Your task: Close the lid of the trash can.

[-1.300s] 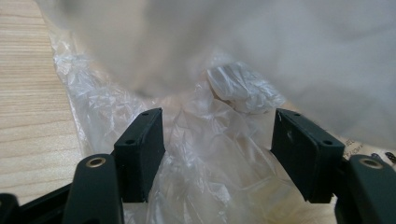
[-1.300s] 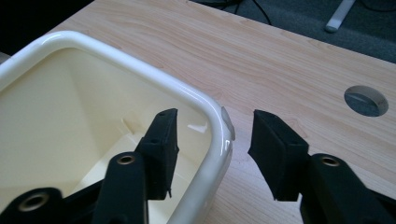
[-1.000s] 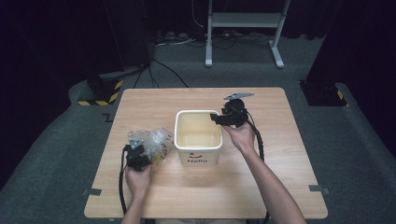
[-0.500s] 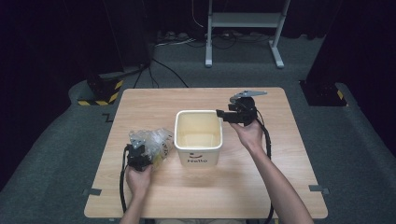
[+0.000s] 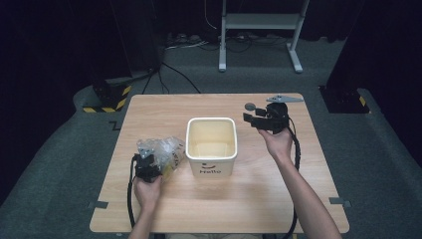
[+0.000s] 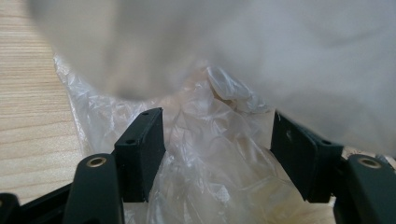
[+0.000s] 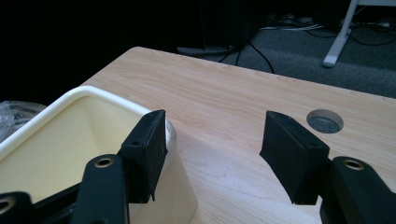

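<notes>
Your left gripper [image 5: 148, 167] rests at the table's [image 5: 164, 107] left side, its 2 jaws spread wide around a crumpled clear plastic bag [image 5: 163, 152]; in the left gripper view the film bulges between the pads [image 6: 143, 140], but whether they press on it cannot be told. The bag lies just beside the cream bin [image 5: 211, 145] at the table's centre, its front printed "Hello" beneath a smile mark. To the right, your right gripper [image 5: 260, 119] hangs above the wood beside the bin's far right corner, jaws wide apart and holding nothing, having just closed a little. A round cable hole [image 7: 325, 121] sits beyond it.
</notes>
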Tool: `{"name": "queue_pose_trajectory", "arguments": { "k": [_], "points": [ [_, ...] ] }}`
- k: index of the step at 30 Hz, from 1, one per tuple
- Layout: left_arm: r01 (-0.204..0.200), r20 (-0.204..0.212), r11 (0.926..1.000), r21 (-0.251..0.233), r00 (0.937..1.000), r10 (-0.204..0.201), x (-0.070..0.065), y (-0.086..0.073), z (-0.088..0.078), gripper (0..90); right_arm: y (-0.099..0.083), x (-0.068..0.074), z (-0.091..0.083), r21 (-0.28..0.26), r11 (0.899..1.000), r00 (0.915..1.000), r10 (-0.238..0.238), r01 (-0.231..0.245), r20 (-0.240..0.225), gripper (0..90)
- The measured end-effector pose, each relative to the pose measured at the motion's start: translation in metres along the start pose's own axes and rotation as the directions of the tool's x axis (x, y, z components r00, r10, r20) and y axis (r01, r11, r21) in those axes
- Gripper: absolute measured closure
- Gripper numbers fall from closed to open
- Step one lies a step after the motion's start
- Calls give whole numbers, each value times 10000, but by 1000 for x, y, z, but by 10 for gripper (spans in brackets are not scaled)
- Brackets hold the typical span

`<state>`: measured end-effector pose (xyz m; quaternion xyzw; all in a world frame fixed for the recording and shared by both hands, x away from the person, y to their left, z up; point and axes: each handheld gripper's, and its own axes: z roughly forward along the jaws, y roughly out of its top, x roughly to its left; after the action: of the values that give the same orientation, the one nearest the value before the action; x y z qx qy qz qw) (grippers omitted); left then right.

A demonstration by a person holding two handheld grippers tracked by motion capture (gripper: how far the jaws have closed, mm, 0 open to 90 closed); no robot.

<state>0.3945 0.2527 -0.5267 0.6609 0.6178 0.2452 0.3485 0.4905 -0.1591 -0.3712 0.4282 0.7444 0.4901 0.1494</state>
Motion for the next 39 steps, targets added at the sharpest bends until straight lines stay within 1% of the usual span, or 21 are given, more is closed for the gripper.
{"name": "queue_pose_trajectory", "arguments": {
  "k": [2, 4, 6, 7, 9, 10, 11, 13, 14, 15, 18, 21, 23, 24, 26, 29, 32, 36, 39],
  "points": [
    [36, 19, 10000, -1, 10000, -36, 0, 0, 0, 348, -1, 0, -2, 22, 9999, 9999, -105, 105, -7, 401],
    [91, 27, 10000, -14, 10000, -91, 0, 0, 0, 348, -2, 0, -4, 168, 9997, 9998, -178, 180, -98, 415],
    [91, 38, 10000, -17, 10000, -91, 0, 0, 0, 348, -2, 0, -7, 271, 9994, 9998, -215, 216, -44, 419],
    [63, 19, 10000, -27, 10000, -63, 1, 0, 0, 347, -2, -1, -9, 245, 9994, 9997, -255, 256, -52, 419],
    [129, 82, 9999, -55, 9999, -128, 2, 0, 0, 344, -2, -2, -14, 197, 9994, 9996, -292, 293, -51, 420],
    [277, 140, 9996, -66, 9995, -276, 2, -1, -1, 341, -3, -2, -17, 142, 9993, 9994, -360, 360, -7, 422],
    [373, 97, 9992, -132, 9993, -372, 3, -1, -1, 339, -4, -2, -20, 117, 9992, 9993, -378, 378, 11, 422],
    [553, 160, 9984, -153, 9984, -551, 5, -1, -1, 340, -5, -4, -24, 118, 9993, 9994, -345, 344, 64, 423],
    [548, 166, 9984, -139, 9984, -545, 5, -1, -2, 341, -5, -5, -25, 79, 9992, 9992, -400, 399, 83, 423],
    [539, 172, 9984, -145, 9984, -536, 5, -1, -1, 340, -5, -5, -27, 65, 9994, 9994, -348, 347, 90, 424],
    [361, 75, 9993, -101, 9993, -360, 3, -1, -1, 338, -8, -8, -32, -31, 9994, 9993, -355, 356, 136, 426],
    [422, 121, 9991, -104, 9990, -421, 4, -1, -1, 340, -12, -10, -35, -8, 9995, 9993, -303, 303, 212, 427],
    [362, 82, 9993, -90, 9993, -361, 3, -1, -1, 340, -13, -13, -38, -41, 9995, 9993, -297, 298, 229, 427],
    [307, 75, 9995, -67, 9995, -306, 3, -1, -1, 339, -14, -14, -40, -87, 9997, 9995, -222, 224, 231, 427],
    [241, 15, 9997, -51, 9997, -241, 2, -1, -1, 339, -16, -16, -42, -146, 9997, 9995, -183, 187, 240, 429],
    [65, -164, 10000, -3, 9998, -65, -1, 0, 0, 343, -18, -19, -43, -5, 9997, 9991, -257, 258, 350, 429],
    [123, -109, 9999, -43, 9999, -124, 0, 0, 0, 343, -20, -21, -45, -32, 9997, 9991, -231, 232, 367, 431],
    [116, -84, 9999, -19, 9999, -116, 1, 0, -1, 342, -23, -22, -45, -188, 9996, 9995, -191, 196, 259, 440],
    [147, -87, 9999, -45, 9999, -147, 1, 0, 0, 341, -25, -21, -44, -184, 9998, 9998, -102, 106, 196, 438]
  ]
}}
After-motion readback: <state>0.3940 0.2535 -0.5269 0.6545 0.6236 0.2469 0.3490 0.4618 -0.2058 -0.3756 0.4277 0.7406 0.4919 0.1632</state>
